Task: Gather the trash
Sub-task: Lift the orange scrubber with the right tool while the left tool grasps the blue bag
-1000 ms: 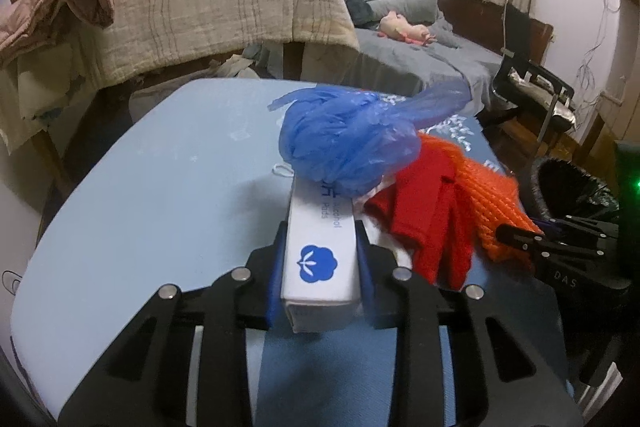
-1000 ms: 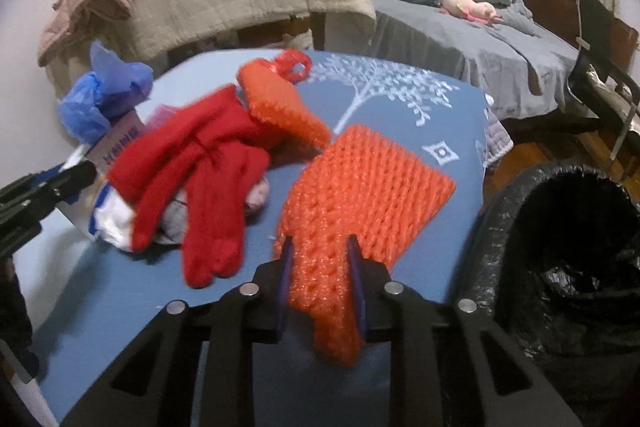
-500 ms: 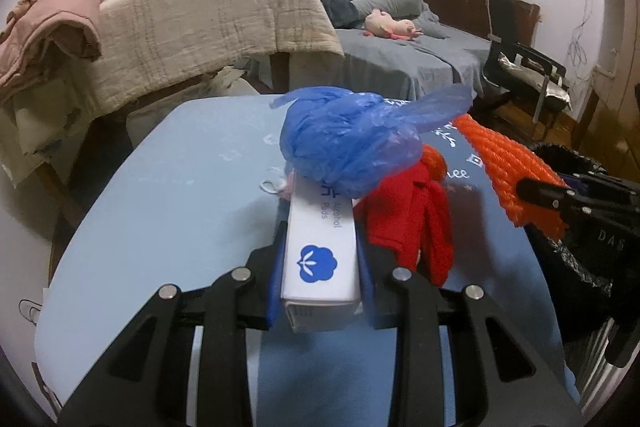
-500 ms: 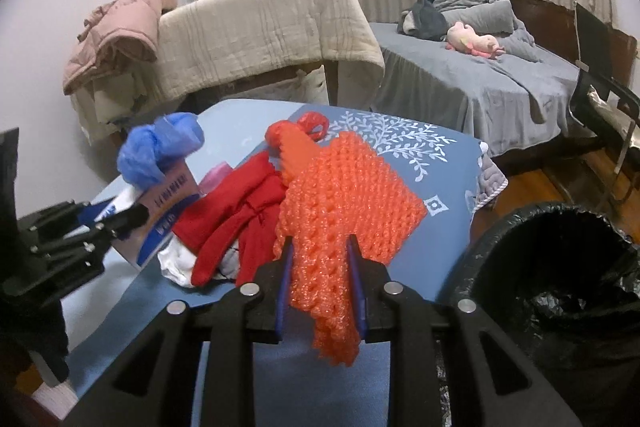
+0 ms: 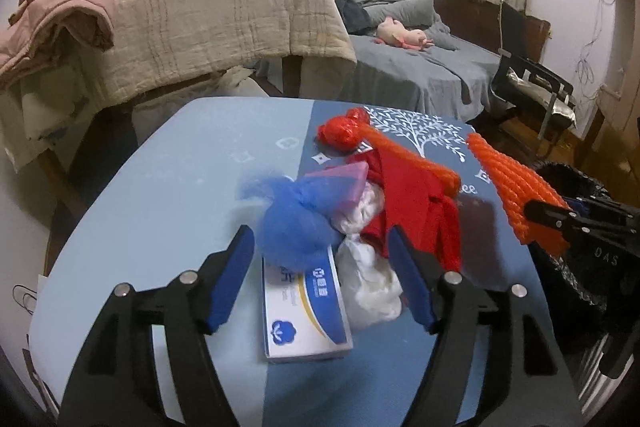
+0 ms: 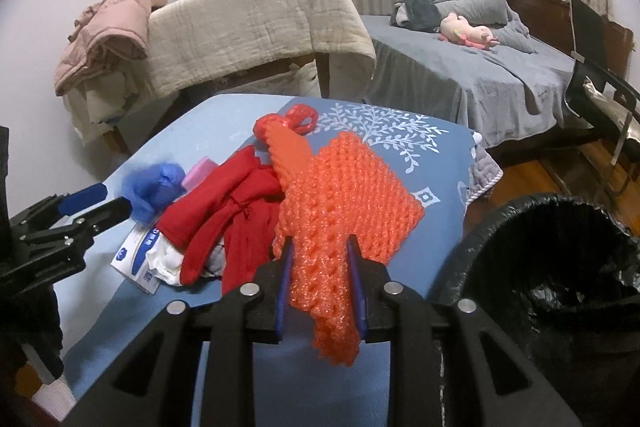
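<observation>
Jaws, left gripper [image 5: 322,277]: opening, clear of the white-and-blue cardboard box [image 5: 306,311] lying flat between them, long axis along the fingers. Right gripper [image 6: 320,281]: narrow, clamped on orange foam netting [image 6: 344,203] near the table's [image 5: 168,187] right edge, beside the black-lined bin [image 6: 560,267]. Bin interior dark; blue plastic bag [image 5: 294,223] blurred.

Left gripper [image 5: 322,275]: matte black angular linkage arms, round silver screw heads at the joints, flat blue pads [image 5: 230,277] lining both fingers. Right gripper [image 6: 320,283]: same black frame, silver screws, blue pads; white "DAS" lettering on its body.
</observation>
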{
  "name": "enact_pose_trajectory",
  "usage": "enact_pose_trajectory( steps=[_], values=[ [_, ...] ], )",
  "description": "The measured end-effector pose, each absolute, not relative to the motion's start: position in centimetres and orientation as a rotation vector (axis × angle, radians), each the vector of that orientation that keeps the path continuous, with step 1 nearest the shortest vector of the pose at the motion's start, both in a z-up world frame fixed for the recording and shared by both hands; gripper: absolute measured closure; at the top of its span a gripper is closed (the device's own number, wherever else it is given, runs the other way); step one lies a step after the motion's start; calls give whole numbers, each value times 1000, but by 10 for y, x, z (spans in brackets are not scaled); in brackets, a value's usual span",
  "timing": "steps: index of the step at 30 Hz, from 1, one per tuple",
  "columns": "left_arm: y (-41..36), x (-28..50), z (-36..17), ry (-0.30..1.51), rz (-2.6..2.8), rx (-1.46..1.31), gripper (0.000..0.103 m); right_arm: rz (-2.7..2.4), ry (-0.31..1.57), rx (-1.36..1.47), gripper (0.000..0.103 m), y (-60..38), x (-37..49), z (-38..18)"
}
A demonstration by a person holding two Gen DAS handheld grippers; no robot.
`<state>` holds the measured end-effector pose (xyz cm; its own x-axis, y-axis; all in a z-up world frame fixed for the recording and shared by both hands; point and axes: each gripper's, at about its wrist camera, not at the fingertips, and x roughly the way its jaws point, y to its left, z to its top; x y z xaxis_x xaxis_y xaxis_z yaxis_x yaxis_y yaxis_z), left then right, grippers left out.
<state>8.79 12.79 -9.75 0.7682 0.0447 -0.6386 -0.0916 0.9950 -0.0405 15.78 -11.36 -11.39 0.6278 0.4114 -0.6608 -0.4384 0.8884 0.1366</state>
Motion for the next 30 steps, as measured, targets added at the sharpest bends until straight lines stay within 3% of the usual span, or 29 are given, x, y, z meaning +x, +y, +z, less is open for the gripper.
enact_pose_trajectory(
  steps=[25, 28, 30],
  values=[
    [199, 171, -141, 800, 146, -125, 37, 471, 783, -53, 78, -92, 187, -124],
    [202, 175, -146, 804, 141, -137, 56, 471, 789, -67, 78, -90, 188, -125],
    [206, 177, -146, 797, 134, -146, 76, 468, 789, -72, 78, -89, 189, -126]
  ],
)
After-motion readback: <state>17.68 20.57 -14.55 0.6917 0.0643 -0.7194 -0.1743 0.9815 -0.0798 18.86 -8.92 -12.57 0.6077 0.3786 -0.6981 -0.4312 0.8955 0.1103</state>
